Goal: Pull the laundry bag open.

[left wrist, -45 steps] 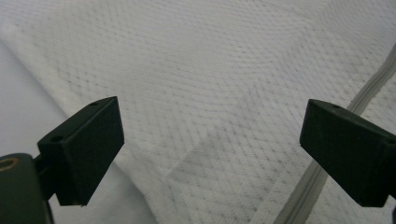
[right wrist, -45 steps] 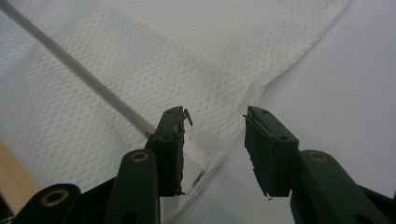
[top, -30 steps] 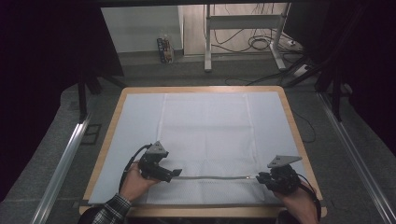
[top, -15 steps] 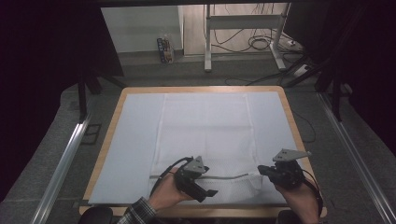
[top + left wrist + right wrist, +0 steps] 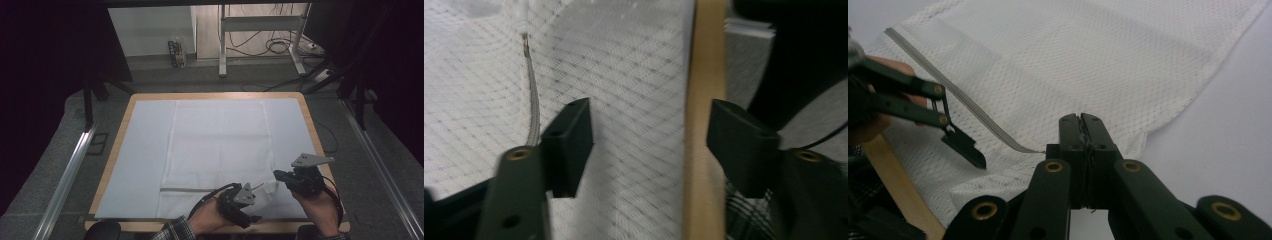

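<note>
Our right gripper (image 5: 1082,131) is clamped on the white mesh zippered laundry bag (image 5: 218,145); left gripper (image 5: 650,137), jaws just closing with nothing pinched yet, might miss the grey zipper (image 5: 960,102), we reckon.

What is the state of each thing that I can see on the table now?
White mesh laundry bag: lying flat, its near right corner lifted and bunched.
Grey zipper: appears closed along its visible length.
Left tongs: open above the mesh, jaws just been closing, nothing gripped.
Right tongs: shut on the bag's corner.
</note>
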A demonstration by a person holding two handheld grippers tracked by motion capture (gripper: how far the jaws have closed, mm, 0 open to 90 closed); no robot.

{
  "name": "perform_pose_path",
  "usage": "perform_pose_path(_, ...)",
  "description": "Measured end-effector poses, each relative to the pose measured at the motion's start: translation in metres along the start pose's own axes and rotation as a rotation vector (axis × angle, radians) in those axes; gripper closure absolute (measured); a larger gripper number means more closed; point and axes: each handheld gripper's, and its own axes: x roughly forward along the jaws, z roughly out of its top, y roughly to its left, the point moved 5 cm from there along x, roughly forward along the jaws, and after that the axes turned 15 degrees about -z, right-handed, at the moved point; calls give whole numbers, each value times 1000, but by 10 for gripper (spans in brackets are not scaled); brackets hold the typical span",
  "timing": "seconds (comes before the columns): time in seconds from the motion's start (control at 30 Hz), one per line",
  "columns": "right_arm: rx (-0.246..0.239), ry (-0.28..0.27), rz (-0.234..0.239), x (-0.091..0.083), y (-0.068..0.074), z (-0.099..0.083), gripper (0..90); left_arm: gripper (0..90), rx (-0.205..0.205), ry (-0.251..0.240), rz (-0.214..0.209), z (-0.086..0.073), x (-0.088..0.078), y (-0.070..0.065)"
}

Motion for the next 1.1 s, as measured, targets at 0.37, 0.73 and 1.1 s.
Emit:
perform_pose_path(0.37,11,14,25,2,-2,-3,871,880,-89,-45,-21,-8,-15,15)
perform_pose_path(0.73,94,60,38,2,-12,-11,631,881,-77,-50,-9,-10,-15,15)
perform_pose_path(1.1,281,105,113,-6,-19,-24,368,880,-48,-40,18,-9,-11,13)
